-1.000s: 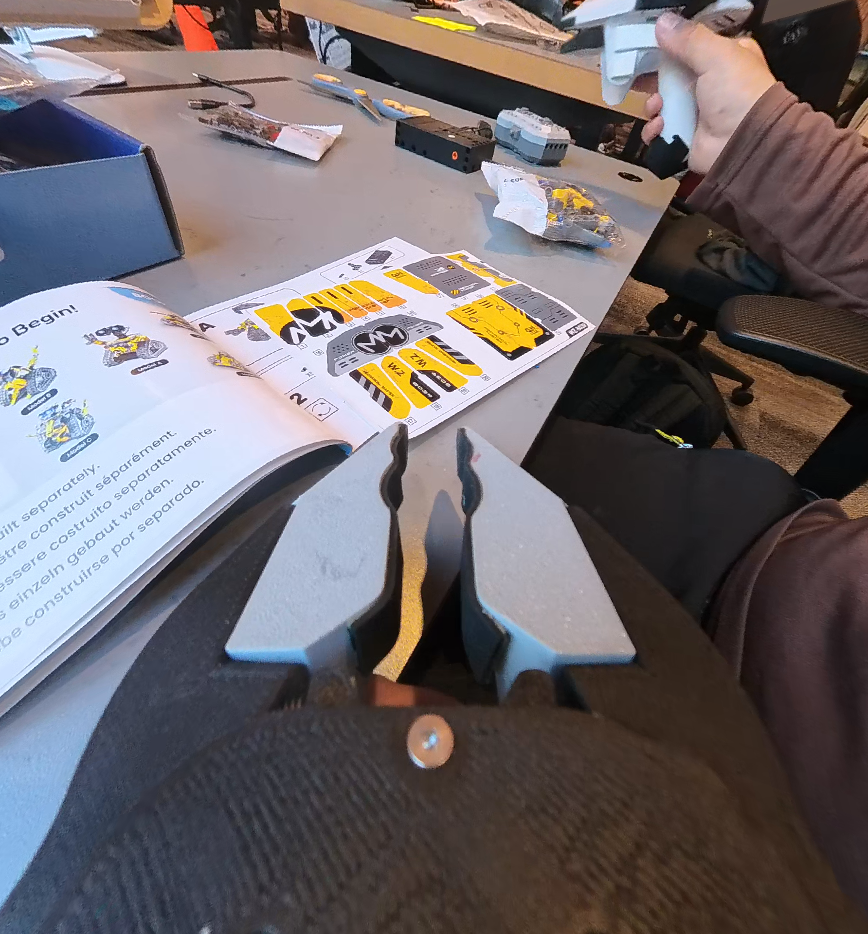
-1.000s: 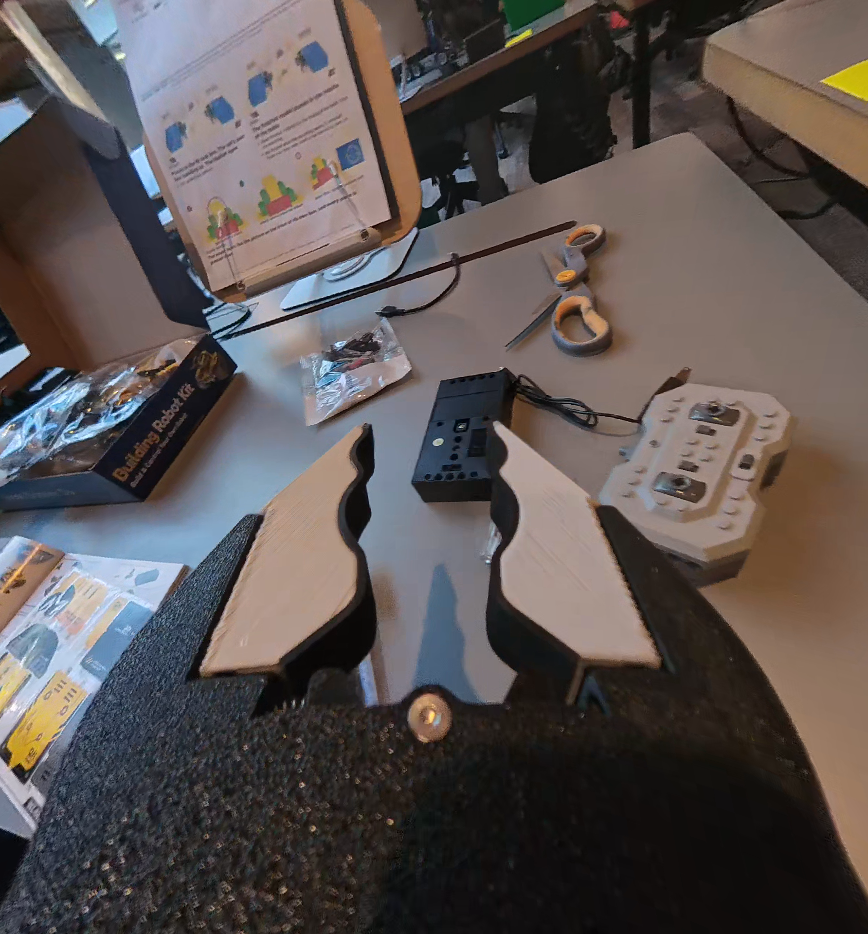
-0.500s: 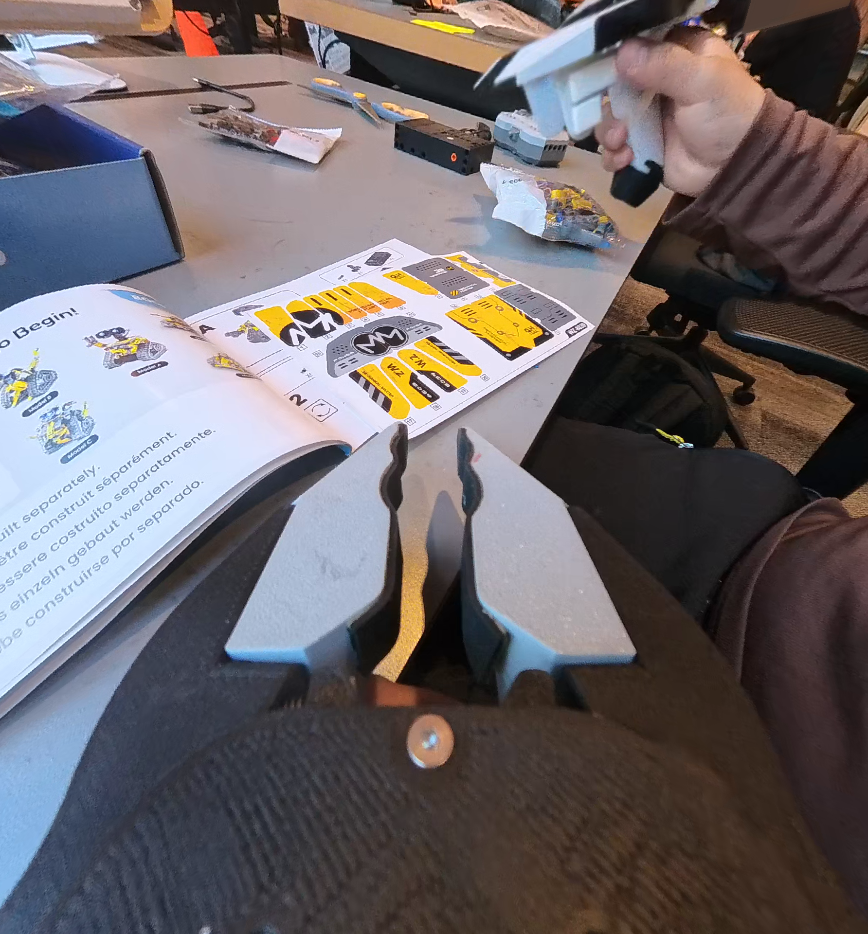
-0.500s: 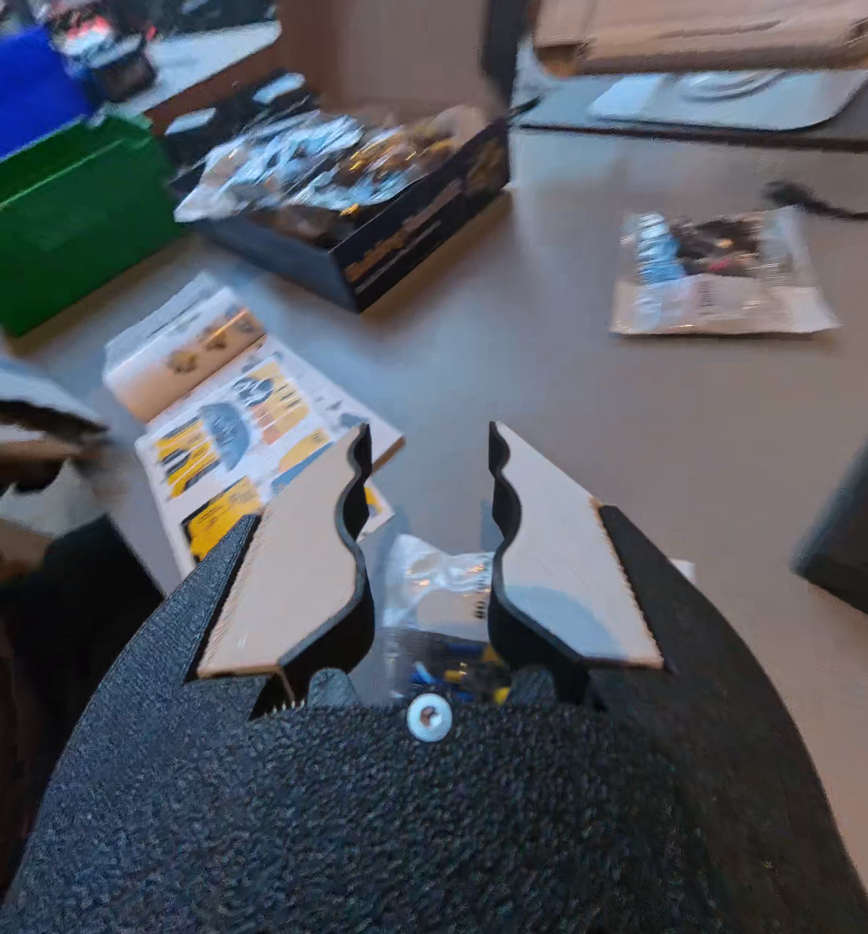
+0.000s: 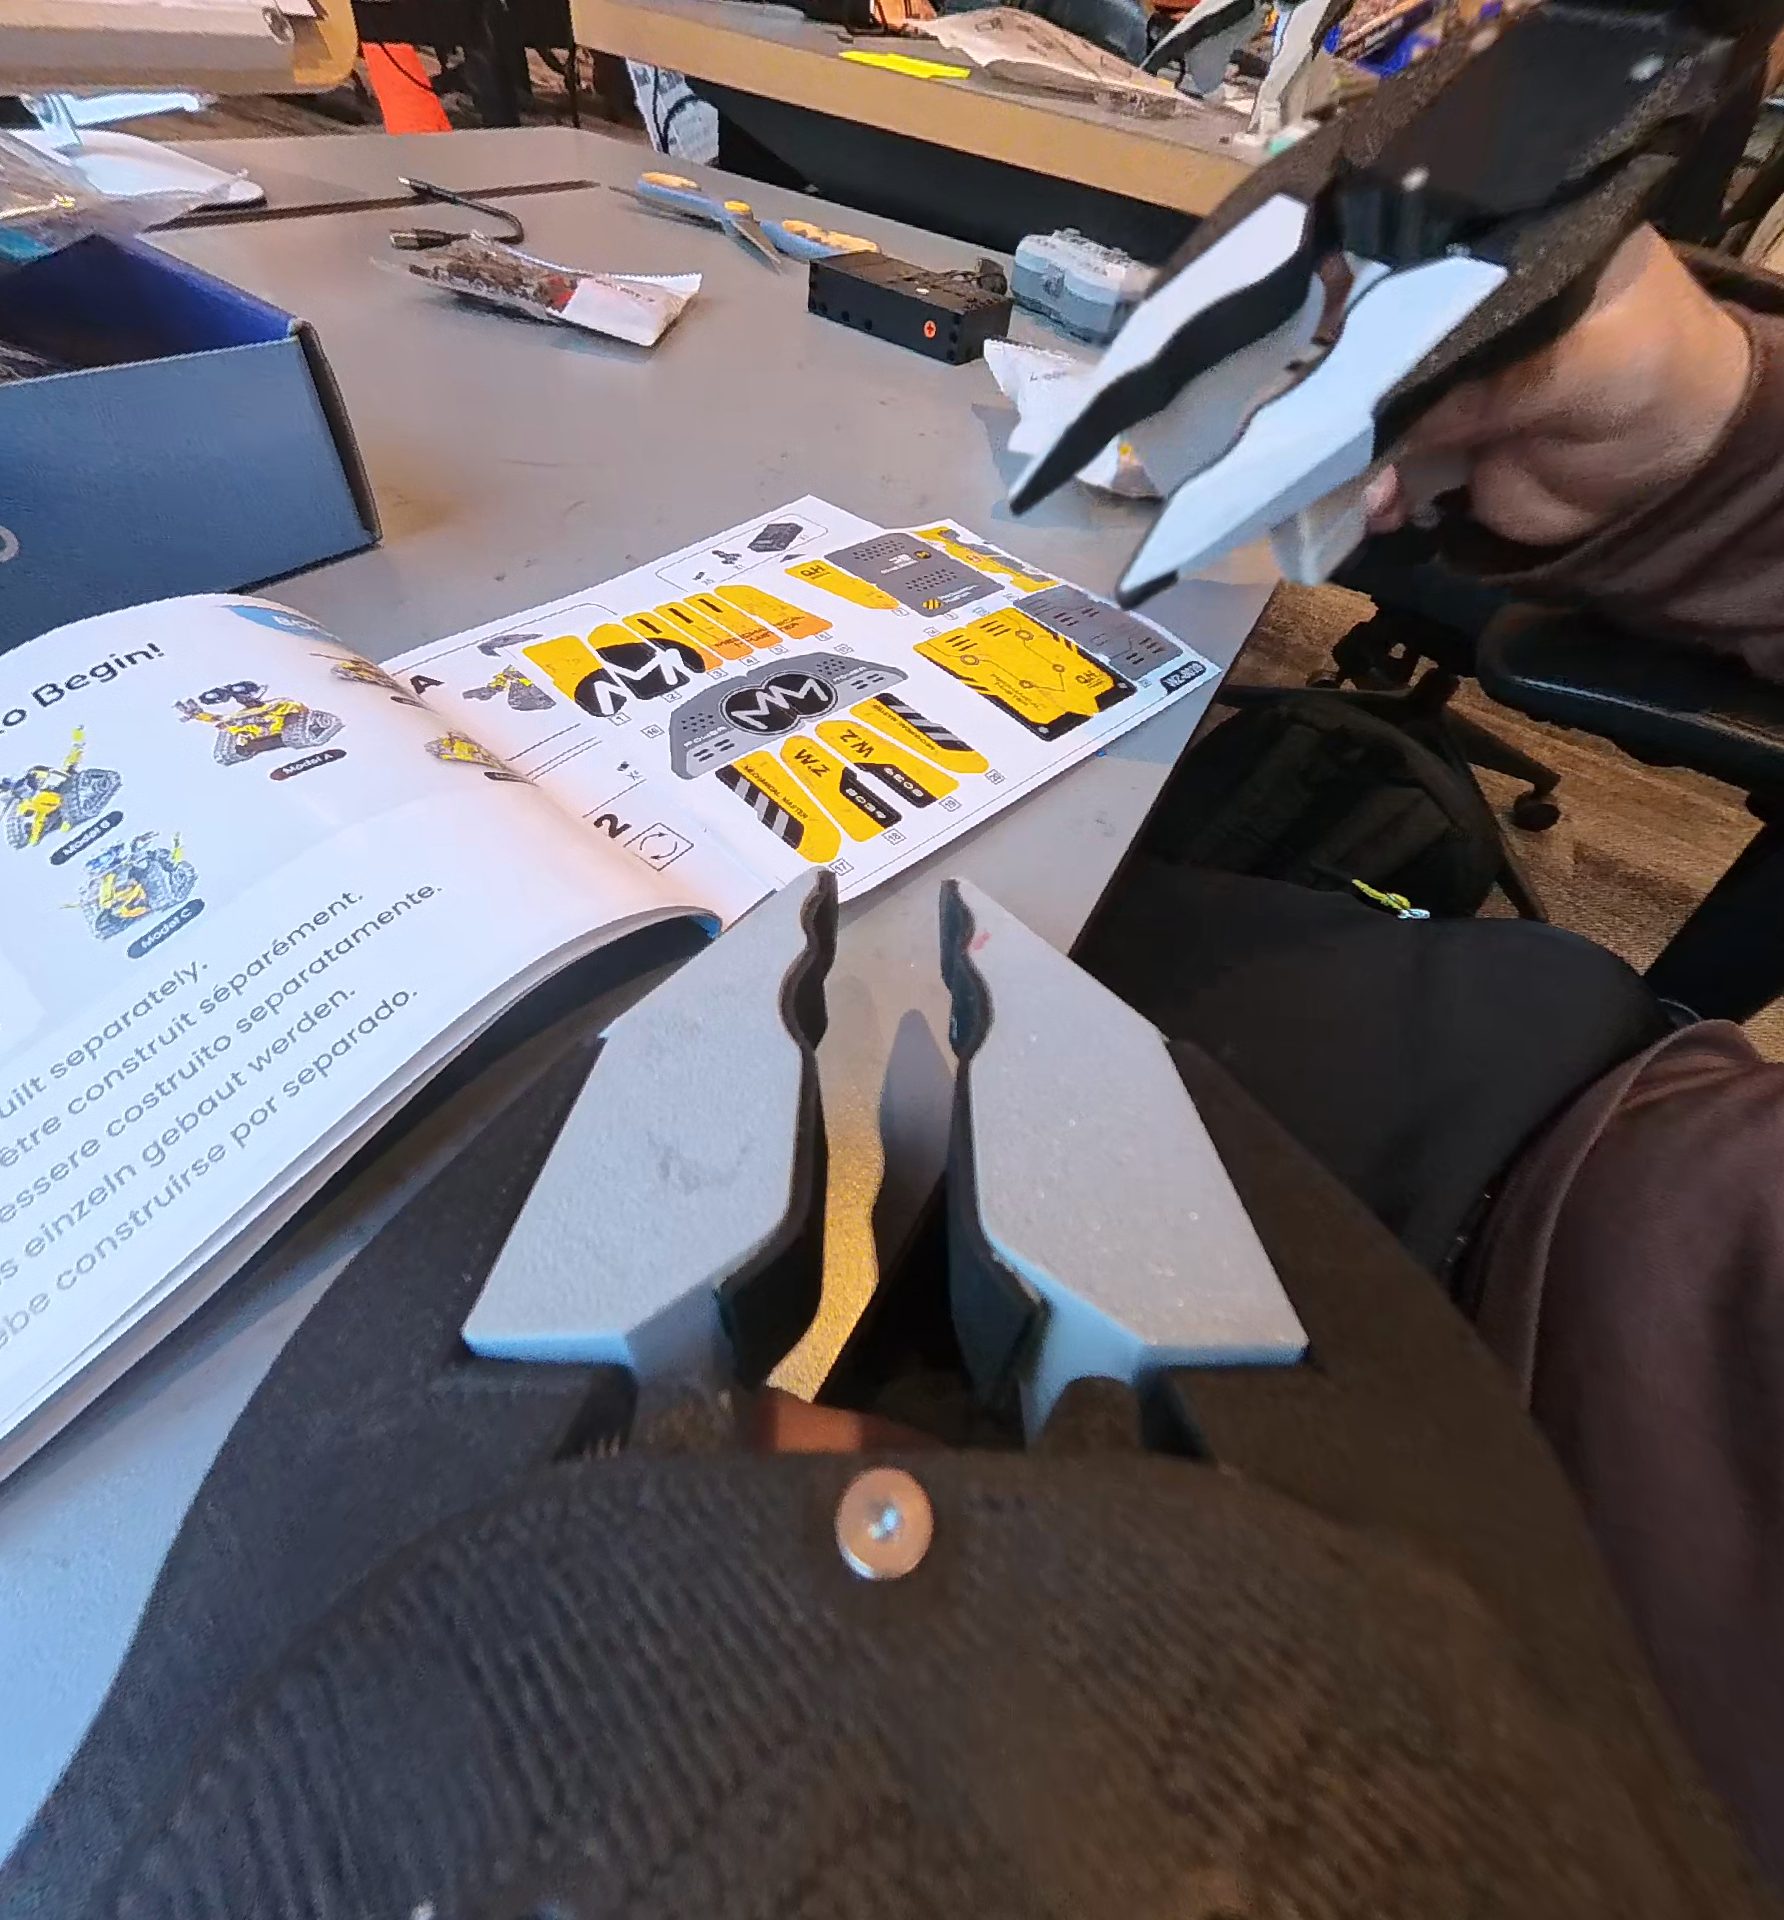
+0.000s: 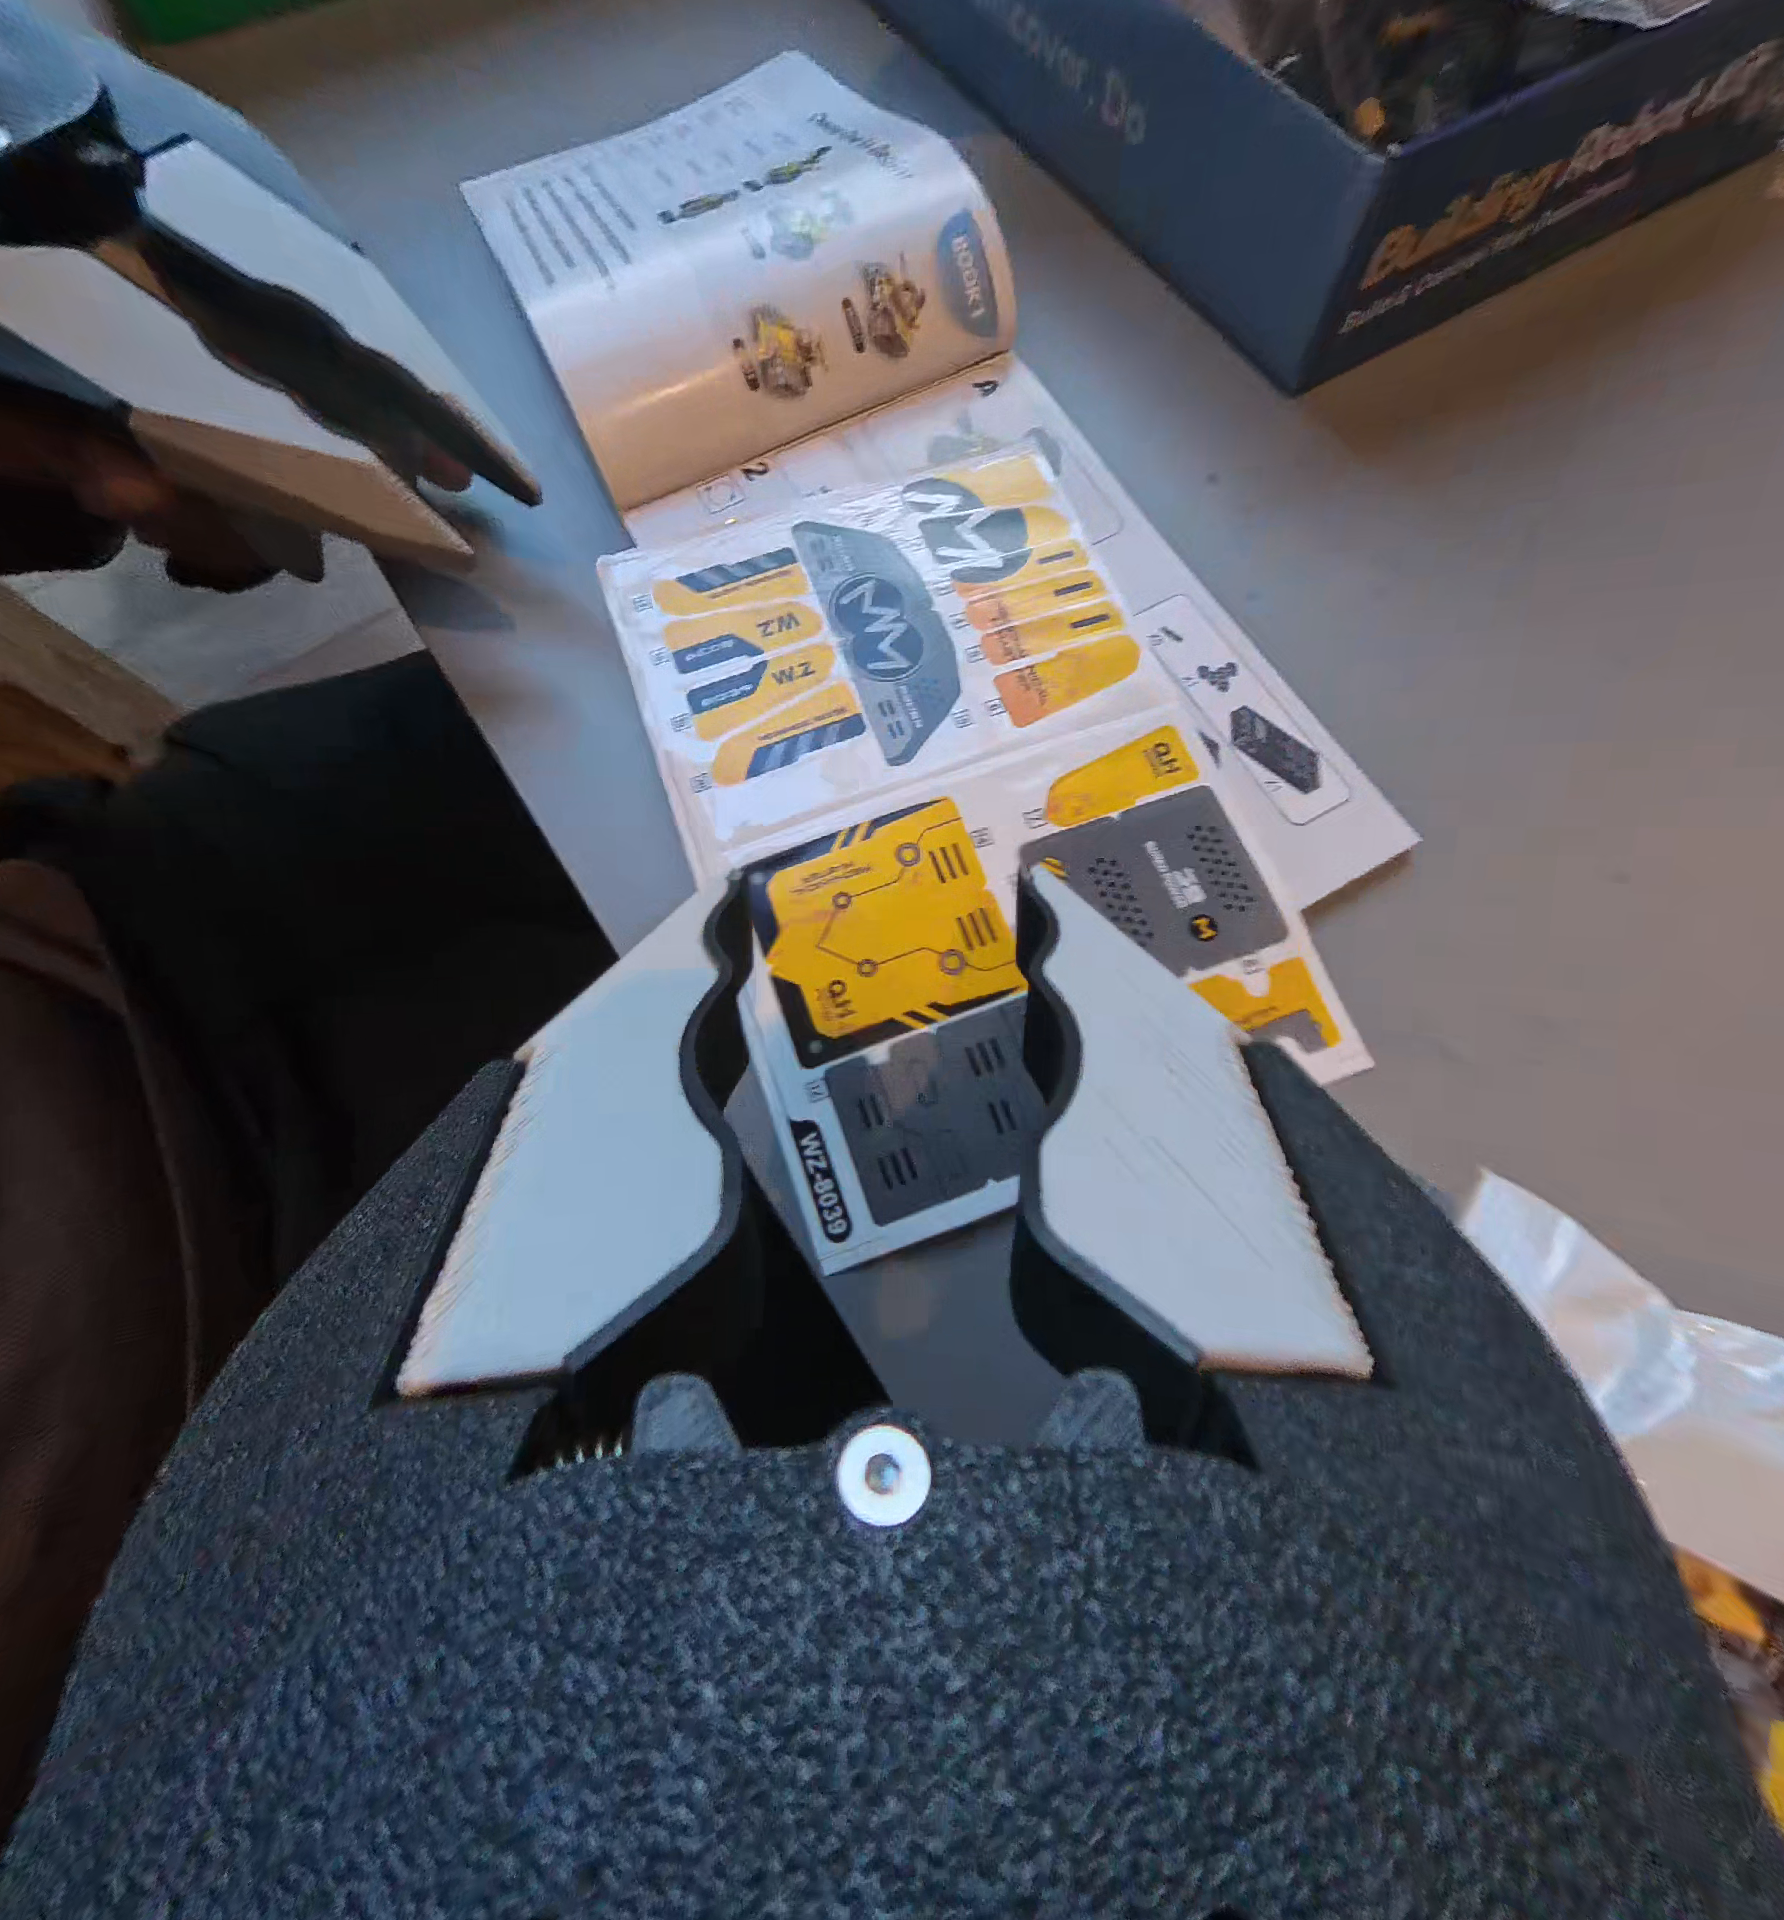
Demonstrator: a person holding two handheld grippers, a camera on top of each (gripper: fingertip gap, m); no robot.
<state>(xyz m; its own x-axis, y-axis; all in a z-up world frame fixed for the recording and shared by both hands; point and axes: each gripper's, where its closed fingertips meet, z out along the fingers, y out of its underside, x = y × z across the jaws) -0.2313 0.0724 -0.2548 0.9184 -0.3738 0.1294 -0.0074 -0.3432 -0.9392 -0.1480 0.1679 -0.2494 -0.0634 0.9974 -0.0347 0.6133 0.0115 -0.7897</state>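
Right gripper (image 6: pixel 883 894), jaws wide and empty, hangs over the near end of the sticker sheet (image 6: pixel 872 665), its tips framing a yellow sticker. Left gripper (image 5: pixel 883 909), jaws narrow with nothing between them, sits low at the near table (image 5: pixel 576 416) edge, just beside the open booklet (image 5: pixel 192 883). Farther off lie a blue box (image 5: pixel 140 457), a parts bag (image 5: pixel 555 286) and scissors (image 5: pixel 753 220).

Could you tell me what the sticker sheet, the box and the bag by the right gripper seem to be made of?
Sticker sheet: glossy film on white paper backing, judging by the glare. Box: printed blue cardboard with a folded corner, matte. Bag: thin clear plastic, crinkled and shiny. The open right gripper hovers over the sheet.
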